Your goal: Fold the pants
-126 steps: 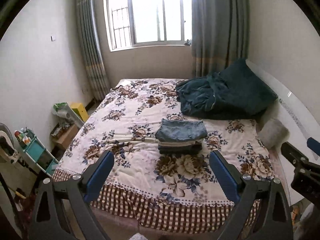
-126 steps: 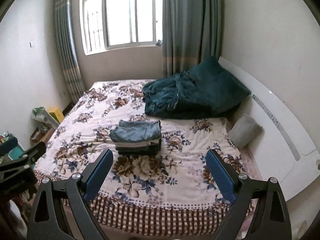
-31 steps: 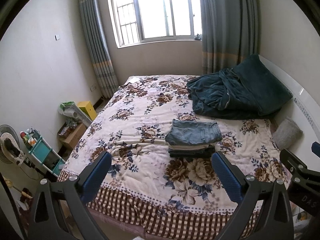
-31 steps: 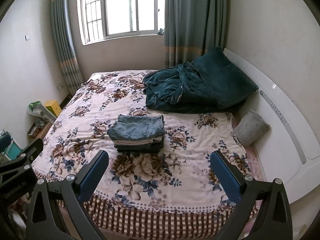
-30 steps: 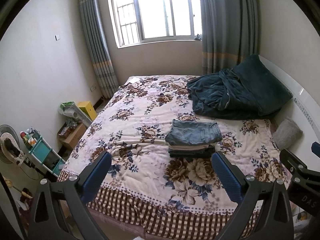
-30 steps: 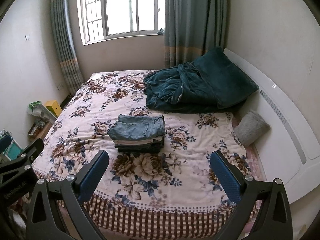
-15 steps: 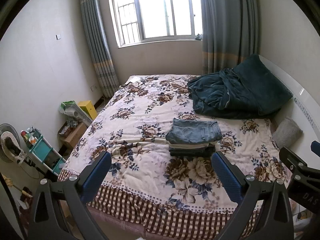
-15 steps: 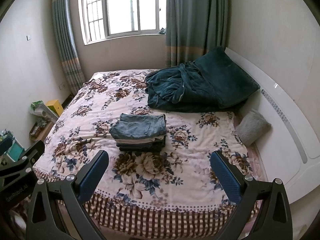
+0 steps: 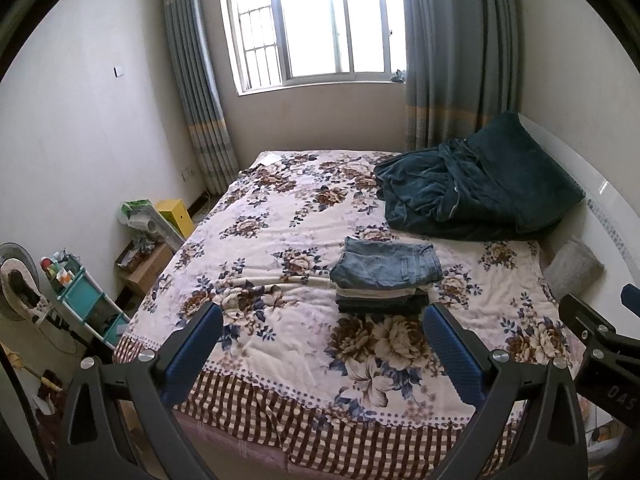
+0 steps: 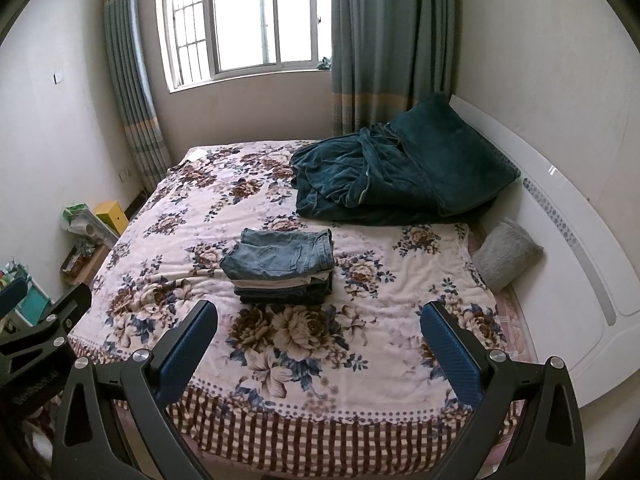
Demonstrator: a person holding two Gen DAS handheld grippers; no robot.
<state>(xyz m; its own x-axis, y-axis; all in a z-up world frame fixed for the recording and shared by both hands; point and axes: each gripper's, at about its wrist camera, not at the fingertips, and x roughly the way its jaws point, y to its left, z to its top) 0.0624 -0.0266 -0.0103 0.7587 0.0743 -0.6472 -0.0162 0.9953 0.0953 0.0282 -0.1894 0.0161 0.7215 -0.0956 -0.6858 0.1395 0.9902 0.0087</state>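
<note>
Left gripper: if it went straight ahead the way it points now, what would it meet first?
Probably the floral bedspread just short of the stack of folded pants. The open left gripper holds nothing and hangs off the bed's foot; depth is uncertain, so the stack's near edge might come first.

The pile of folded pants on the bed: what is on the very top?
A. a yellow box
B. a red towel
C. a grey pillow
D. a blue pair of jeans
D. The top layer of the pile of folded pants is a light blue pair of jeans, folded flat over the paler and darker layers beneath; both views show it, on the flowered bedspread.
</note>
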